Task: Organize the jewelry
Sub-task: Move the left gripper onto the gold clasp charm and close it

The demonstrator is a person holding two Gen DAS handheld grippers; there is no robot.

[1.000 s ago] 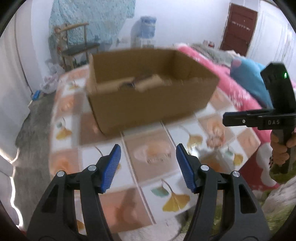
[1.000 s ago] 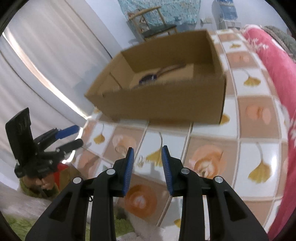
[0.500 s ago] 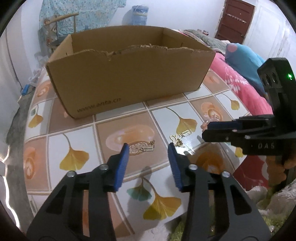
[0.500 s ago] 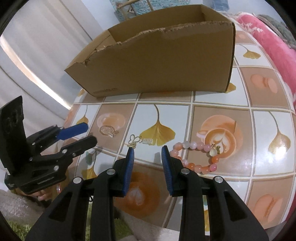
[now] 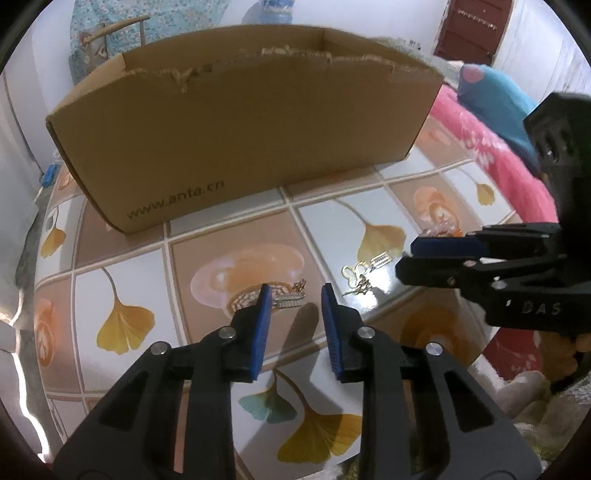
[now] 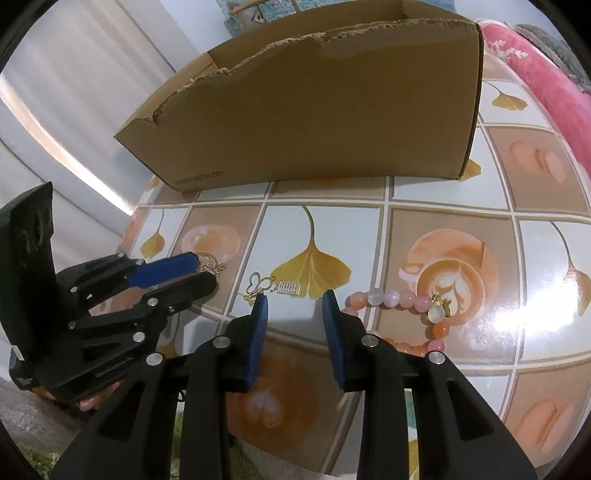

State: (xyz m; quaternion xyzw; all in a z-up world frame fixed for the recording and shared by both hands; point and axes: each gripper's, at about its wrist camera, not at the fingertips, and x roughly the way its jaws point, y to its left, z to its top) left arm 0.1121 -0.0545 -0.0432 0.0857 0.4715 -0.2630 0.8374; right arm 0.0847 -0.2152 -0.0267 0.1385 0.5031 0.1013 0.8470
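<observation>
A gold round brooch (image 5: 286,297) lies on the tiled table just ahead of my open left gripper (image 5: 295,295); it also shows in the right wrist view (image 6: 212,264). A gold butterfly earring (image 5: 364,275) lies to its right and also shows in the right wrist view (image 6: 271,286), just ahead of my open right gripper (image 6: 293,301). A pink bead bracelet (image 6: 397,301) lies right of that gripper. A cardboard box (image 5: 240,140) stands behind, open-topped; its inside is hidden.
The table (image 6: 461,206) has a glossy cloth with ginkgo and coffee prints. A pink bed (image 5: 491,155) with a blue pillow is on the right. A chair (image 5: 99,33) and a water dispenser stand behind. The table's near edge is close under both grippers.
Both grippers have dropped low and moved in toward the table and jewelry. The left jaws narrowed from wide open; the box interior is no longer in sight.
</observation>
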